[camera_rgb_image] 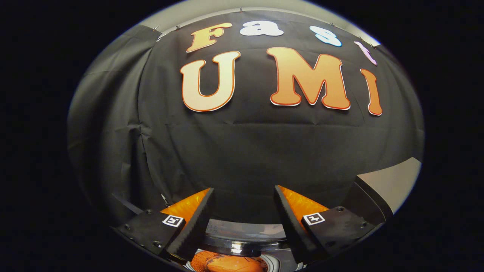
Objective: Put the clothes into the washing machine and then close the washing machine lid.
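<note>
The gripper (244,196) points at the black cloth wall (242,151), its two fingers (193,223) spread wide apart with nothing between them but open air. Below the fingers, at 6 o'clock from the gap, sits the washer (242,247): a curved glossy dark rim with a bright reflection on it, and under that a round opening. Inside the opening lies one orange piece of clothing (230,263), directly under the gap and slightly toward the left finger (only its top shows, so its long axis and which way it points cannot be told). The lid (245,230) seems to be the pale, translucent curved band just beyond the rim, between the two fingers; whether it is raised or down cannot be told. At 4 o'clock from the gripper, beyond the right finger, a light grey surface (393,181) meets the wall.
</note>
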### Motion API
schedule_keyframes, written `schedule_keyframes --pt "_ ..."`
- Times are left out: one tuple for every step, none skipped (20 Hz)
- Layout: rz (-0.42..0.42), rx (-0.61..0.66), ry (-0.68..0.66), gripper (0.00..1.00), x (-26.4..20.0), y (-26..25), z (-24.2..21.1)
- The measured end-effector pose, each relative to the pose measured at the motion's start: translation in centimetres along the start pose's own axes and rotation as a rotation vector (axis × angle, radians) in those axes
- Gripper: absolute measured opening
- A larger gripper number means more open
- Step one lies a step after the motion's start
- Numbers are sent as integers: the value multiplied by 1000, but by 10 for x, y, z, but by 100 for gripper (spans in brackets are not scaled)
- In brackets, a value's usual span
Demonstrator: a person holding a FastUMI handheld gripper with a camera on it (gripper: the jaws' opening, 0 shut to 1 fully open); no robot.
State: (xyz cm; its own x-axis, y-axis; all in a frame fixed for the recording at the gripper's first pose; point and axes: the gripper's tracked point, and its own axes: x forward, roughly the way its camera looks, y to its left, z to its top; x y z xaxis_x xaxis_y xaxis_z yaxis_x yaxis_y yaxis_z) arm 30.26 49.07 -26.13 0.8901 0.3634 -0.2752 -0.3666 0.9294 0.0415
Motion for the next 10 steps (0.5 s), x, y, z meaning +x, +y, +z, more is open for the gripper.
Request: schedule_keyframes --pt "-3 -2 -1 99 -5 1 -4" --pt "-5 -5 -2 99 -11 2 -8" --pt "-11 -3 -6 99 -17 2 -12" --pt "-15 -4 -7 99 -21 2 -16" --pt "-21 -2 -10 99 -27 2 -21" --pt "-22 6 -4 99 -32 2 -29" --pt "-12 27 21 99 -38 5 -41" --pt "-37 40 61 100 -42 2 -59" --pt "-60 55 99 99 -48 -3 -78" --pt "-59 83 124 99 -53 -1 -94"
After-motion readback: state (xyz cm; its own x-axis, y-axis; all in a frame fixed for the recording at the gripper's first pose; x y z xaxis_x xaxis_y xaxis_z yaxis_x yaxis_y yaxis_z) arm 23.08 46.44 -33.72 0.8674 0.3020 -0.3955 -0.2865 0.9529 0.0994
